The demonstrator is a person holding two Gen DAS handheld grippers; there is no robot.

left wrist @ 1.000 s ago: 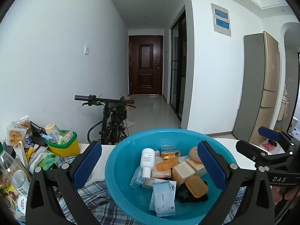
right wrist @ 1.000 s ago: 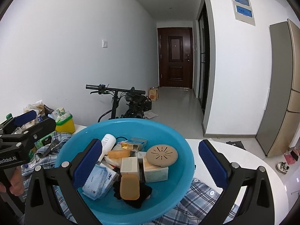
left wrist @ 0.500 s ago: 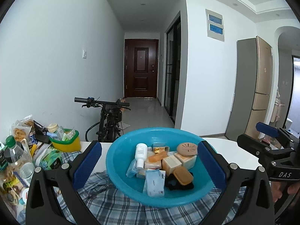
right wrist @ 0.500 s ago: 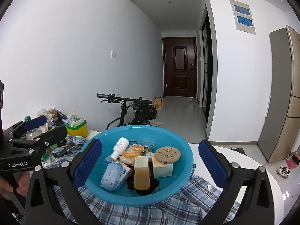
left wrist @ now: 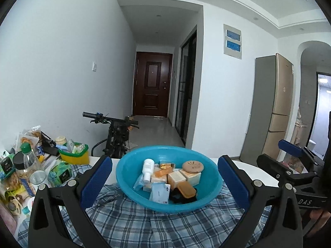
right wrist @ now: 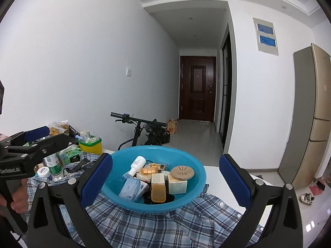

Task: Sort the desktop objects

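Observation:
A blue basin [left wrist: 124, 177] stands on a plaid shirt [left wrist: 144, 223] on the white table. It holds a white bottle [left wrist: 148, 166], a round tan disc [left wrist: 192, 166], an orange soap case [left wrist: 187, 189], a blue tissue pack [left wrist: 160, 192] and several small boxes. My left gripper [left wrist: 165, 163] is open and empty, short of the basin. The right gripper [right wrist: 165, 161] is likewise open and empty before the basin [right wrist: 198, 175]. Each gripper shows in the other's view, the right one [left wrist: 275, 155] at the right edge, the left one [right wrist: 55, 136] at the left edge in a hand.
Clutter fills the table's left end: a yellow-green tub [left wrist: 73, 155], a water bottle [left wrist: 31, 165], a green tissue pack [left wrist: 62, 171] and snack bags. A bicycle [left wrist: 115, 136] leans behind the table. Bare white tabletop [right wrist: 215, 177] lies right of the basin.
Both grippers have drawn back from the basin, which now looks smaller and farther off. More of the plaid shirt shows in front of it. Both stay open.

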